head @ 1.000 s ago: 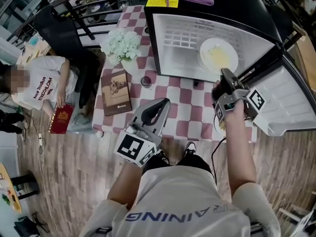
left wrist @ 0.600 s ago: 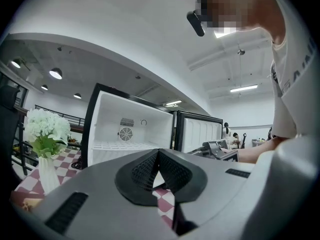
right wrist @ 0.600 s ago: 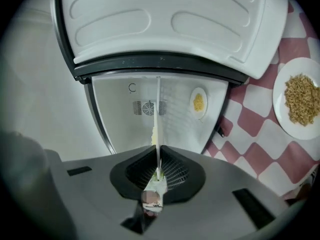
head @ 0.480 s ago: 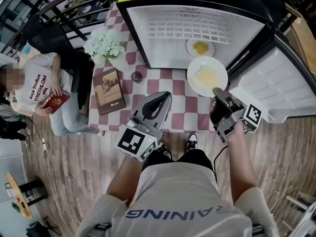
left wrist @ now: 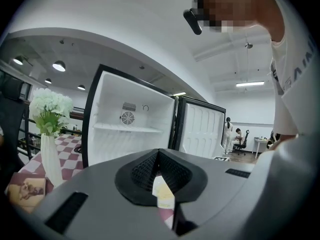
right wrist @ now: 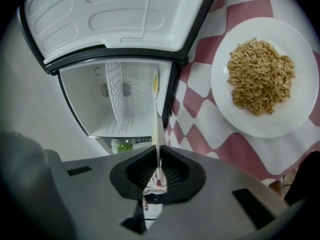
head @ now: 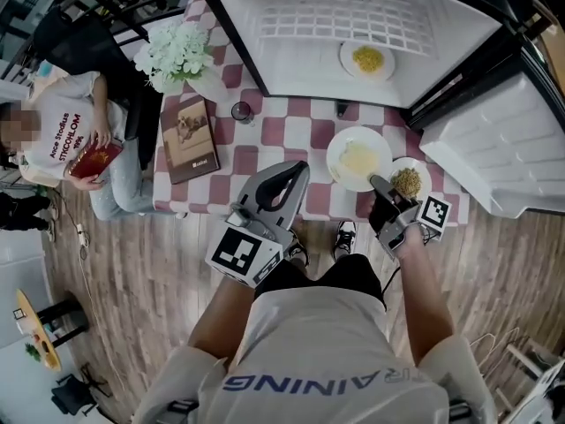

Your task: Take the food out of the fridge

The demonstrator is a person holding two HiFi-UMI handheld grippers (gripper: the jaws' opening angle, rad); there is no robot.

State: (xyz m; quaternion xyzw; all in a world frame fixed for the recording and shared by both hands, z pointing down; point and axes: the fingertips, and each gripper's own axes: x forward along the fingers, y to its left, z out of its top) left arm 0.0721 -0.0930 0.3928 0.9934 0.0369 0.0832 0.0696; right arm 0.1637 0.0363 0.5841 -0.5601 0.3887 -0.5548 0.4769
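The right claw point(head: 381, 185) grips the rim of a round white plate of pale food point(head: 357, 159) over the red-checked counter point(head: 291, 135), outside the open white fridge point(head: 265, 51). The left claw point(head: 295, 173) is closed and empty.

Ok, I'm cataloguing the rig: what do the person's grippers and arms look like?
The left gripper and right gripper have grey shells, black ribbed jaws and a cube of black-and-white square markers each. A thin dark cable hangs by the right one. The T-shirt is white, short-sleeved, with grey lettering.
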